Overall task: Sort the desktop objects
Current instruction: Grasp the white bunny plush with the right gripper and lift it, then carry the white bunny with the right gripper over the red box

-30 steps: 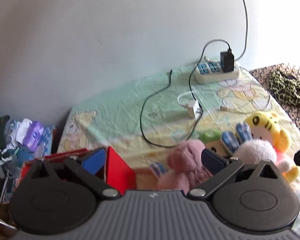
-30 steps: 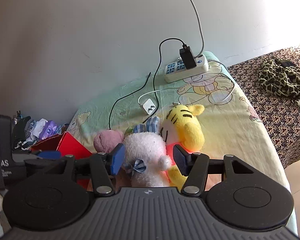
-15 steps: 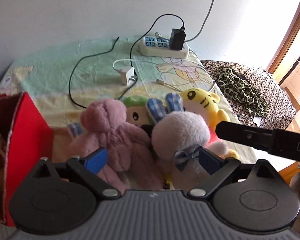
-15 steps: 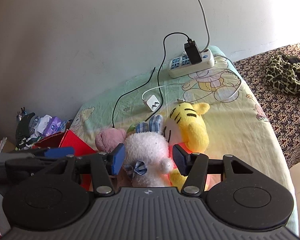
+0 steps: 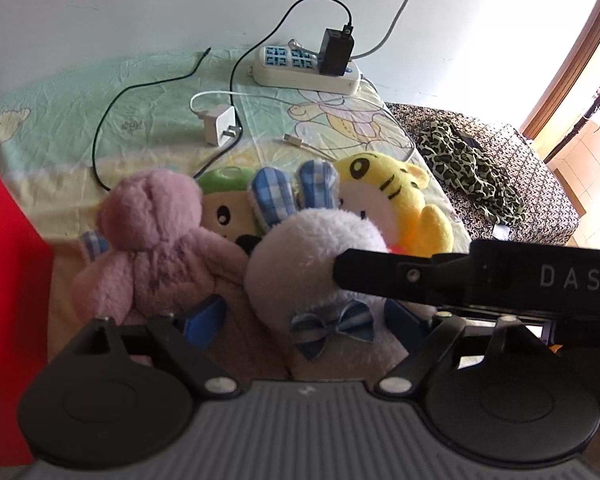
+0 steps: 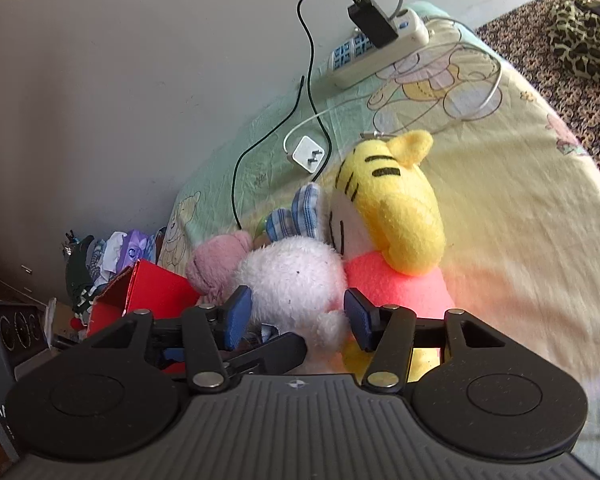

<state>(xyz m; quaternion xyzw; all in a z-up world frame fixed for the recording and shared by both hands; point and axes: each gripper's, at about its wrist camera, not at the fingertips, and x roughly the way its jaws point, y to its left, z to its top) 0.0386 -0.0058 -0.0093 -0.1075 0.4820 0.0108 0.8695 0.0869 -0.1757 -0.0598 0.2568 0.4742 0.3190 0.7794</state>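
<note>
Several plush toys sit together on the cloth-covered desk: a white rabbit (image 5: pixel 316 256) with blue checked ears, a pink rabbit (image 5: pixel 156 240), a green-capped doll (image 5: pixel 224 208) and a yellow tiger (image 5: pixel 388 200). My left gripper (image 5: pixel 304 322) is open, its blue pads either side of the white rabbit's lower body. My right gripper (image 6: pixel 296 318) is open around the same white rabbit (image 6: pixel 296 276) from the other side, with the tiger (image 6: pixel 396 216) just to its right. The right gripper's black finger crosses the left wrist view (image 5: pixel 460 276). A red box (image 6: pixel 148 292) stands at the left.
A white power strip (image 5: pixel 304 68) with a black adapter, a white charger (image 5: pixel 220 124) and loose cables lie on the cloth (image 5: pixel 148 100) behind the toys. A leopard-print cloth (image 5: pixel 468 160) lies to the right. Clutter (image 6: pixel 112 248) sits behind the red box.
My left gripper has swung right from the red box to the toys and closed in on the white rabbit. My right gripper has moved closer to the same rabbit.
</note>
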